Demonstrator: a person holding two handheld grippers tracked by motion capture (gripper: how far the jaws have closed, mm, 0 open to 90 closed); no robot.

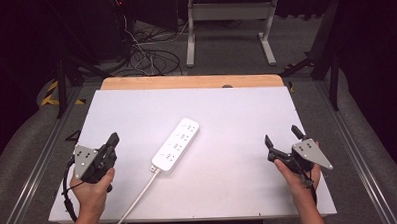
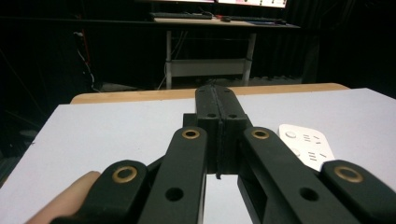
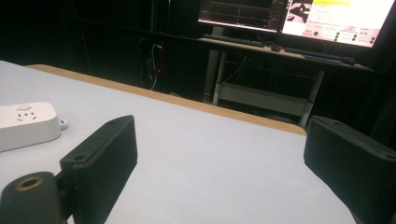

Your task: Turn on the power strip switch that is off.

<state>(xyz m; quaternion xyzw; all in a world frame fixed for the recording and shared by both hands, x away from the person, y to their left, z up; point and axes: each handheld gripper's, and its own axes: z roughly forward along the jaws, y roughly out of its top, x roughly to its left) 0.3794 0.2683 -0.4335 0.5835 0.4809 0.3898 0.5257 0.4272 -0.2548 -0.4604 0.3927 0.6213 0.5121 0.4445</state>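
Power strip (image 2: 306, 147) — half hidden behind left gripper (image 2: 219, 105)

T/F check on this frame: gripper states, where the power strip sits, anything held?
1. The left gripper has its jaws shut with nothing between them. True.
2. The right gripper is shut. False: its jaws stand wide apart, empty.
3. The power strip lies on the white table between the two grippers. True.
4. The left gripper is clamped on the strip's cable. False: the cable lies free on the table, running toward the near edge.
5. A plug is inserted in the power strip. False: its sockets are all bare.
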